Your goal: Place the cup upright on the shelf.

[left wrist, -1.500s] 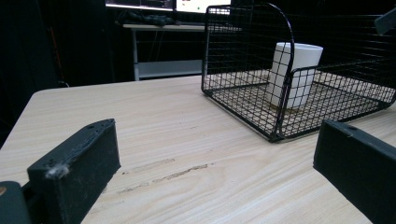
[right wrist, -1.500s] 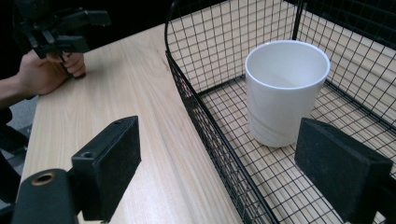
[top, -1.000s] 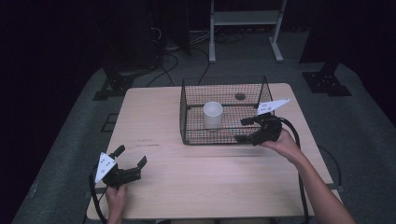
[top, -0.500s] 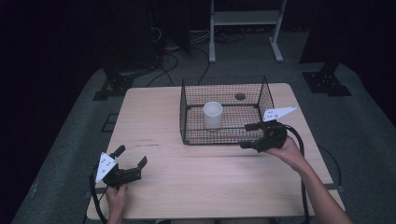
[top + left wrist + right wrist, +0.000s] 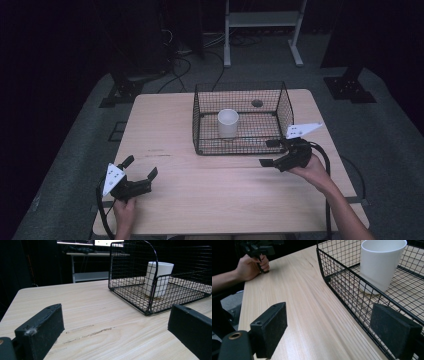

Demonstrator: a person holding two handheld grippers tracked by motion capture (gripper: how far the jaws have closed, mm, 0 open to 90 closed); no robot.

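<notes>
On the wooden table (image 5: 170, 130) sits a black wire basket (image 5: 239, 147), with a white cup (image 5: 228, 122) standing upright inside it, toward the middle. Right gripper (image 5: 270, 153) is at the basket's near right corner, jaws spread, one either side of the front wall, nothing pinched. Left gripper (image 5: 140, 167) is well apart at the near left edge, jaws spread wide and holding nothing.

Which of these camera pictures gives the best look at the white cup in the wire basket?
The right gripper view: the white cup stands close and large, upright in the wire basket, seen through the mesh. The left gripper view shows it farther off, behind the basket's wire. The high view shows it small, from above, with its open top visible.
</notes>
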